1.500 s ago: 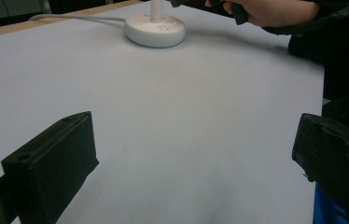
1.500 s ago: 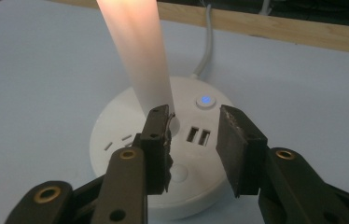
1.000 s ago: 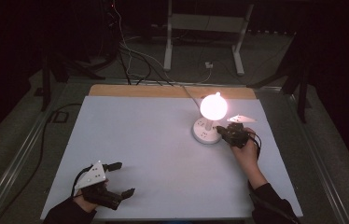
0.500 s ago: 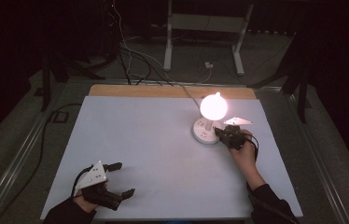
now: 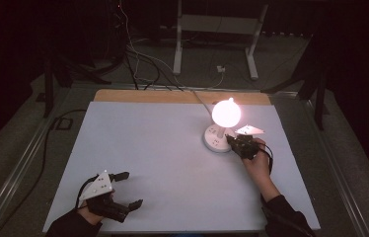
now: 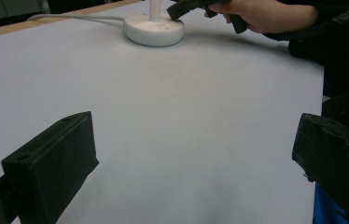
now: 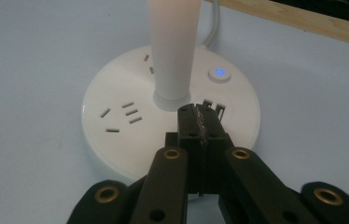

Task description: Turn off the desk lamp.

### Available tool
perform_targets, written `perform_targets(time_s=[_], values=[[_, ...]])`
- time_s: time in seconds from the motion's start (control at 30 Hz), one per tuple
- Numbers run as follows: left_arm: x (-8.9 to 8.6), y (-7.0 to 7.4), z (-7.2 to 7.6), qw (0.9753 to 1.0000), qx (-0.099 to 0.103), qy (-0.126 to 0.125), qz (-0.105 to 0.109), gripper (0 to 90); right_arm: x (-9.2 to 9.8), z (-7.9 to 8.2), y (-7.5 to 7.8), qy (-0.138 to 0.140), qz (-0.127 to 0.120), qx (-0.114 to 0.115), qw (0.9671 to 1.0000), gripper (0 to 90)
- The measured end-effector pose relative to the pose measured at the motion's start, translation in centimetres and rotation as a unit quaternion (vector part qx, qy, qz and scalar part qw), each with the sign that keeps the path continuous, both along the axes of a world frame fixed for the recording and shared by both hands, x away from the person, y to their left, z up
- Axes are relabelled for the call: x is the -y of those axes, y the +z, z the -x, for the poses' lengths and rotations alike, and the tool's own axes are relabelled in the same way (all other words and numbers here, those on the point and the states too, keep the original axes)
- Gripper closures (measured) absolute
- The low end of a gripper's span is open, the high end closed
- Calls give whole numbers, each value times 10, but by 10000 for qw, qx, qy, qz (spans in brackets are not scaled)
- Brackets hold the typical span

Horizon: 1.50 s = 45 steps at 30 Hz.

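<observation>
Now: right gripper [image 7: 200, 114] with jaws pressed together, nothing pinched between them, tips over the round white lamp base [image 7: 116, 140], just in front of the white stem [image 7: 172, 51]. Beyond the jaw tips and slightly to their right, a small button [image 7: 219, 73] lit blue on the base; to their left, groups of socket slots [image 7: 121, 116]; right at the tips, two small dark ports. Cannot tell whether tips touch the base or hang just above it. Seen from the high view, right gripper [image 5: 237, 144] at the near right edge of the base, glowing globe [image 5: 226, 112] above it, white cord [image 5: 200, 98] running off toward the far wooden edge of the bench [image 5: 148, 148].

Left gripper [image 5: 126, 190] well apart, near the bench's front left corner, jaws spread wide with bare white surface between them. Far ahead of those jaws, lamp base [image 6: 154, 30] and right hand [image 6: 266, 14].
</observation>
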<state>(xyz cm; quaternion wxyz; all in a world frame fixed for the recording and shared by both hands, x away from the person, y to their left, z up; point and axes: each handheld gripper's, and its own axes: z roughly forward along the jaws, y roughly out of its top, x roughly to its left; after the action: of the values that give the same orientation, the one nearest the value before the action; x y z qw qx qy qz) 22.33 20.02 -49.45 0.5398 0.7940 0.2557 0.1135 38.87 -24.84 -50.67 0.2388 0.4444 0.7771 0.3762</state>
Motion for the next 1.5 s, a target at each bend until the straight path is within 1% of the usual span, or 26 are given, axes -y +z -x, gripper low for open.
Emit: perform_targets(time_s=[0.07, 0.13, 0.23, 0.33, 0.47, 0.6, 0.67, 0.77, 0.9, 0.97, 1.1, 1.33, 1.4, 1.5], values=[[0, 0, 0, 10000, 3, 8, 1, 5, -1, 0, 1, -22, 15, -15, 10000, 900], [0, 0, 0, 10000, 4, 11, 17, 5, -1, 1, 6, 1, 86, 98, 9999, 900], [0, 0, 0, 10000, -3, 12, 11, 5, 5, 3, 19, -60, -136, 192, 9997, 900], [0, 0, 0, 10000, -7, 7, 28, 5, 9, 6, 28, -73, -210, 293, 9993, 900], [0, 0, 0, 10000, -13, 17, 12, 5, 11, 10, 32, -61, -318, 324, 9989, 900], [0, 0, 0, 10000, -22, 20, 31, 4, 11, 10, 34, -42, -333, 331, 9989, 900], [0, 0, 0, 10000, -13, 8, 1, 4, 11, 10, 34, -42, -373, 329, 9988, 900], [0, 0, 0, 10000, -14, 9, 19, 5, 10, 10, 33, -31, -362, 334, 9988, 899], [0, 0, 0, 10000, -13, 7, 10, 5, 9, 10, 30, -15, -403, 285, 9988, 899], [0, 0, 0, 10000, -11, 8, 19, 5, 8, 9, 26, -4, -368, 271, 9990, 899], [0, 0, 0, 10000, -8, -2, 6, 5, 6, 7, 19, -2, -334, 139, 9993, 899], [0, 0, 0, 10000, -10, -17, 9, 5, 6, 5, 12, 8, -254, 46, 9997, 899], [0, 0, 0, 10000, -9, -19, -17, 5, 5, 4, 10, 9, -251, 12, 9997, 899], [0, 0, 0, 10000, -7, -13, 4, 4, 4, 3, 7, 19, -215, -21, 9998, 899]])
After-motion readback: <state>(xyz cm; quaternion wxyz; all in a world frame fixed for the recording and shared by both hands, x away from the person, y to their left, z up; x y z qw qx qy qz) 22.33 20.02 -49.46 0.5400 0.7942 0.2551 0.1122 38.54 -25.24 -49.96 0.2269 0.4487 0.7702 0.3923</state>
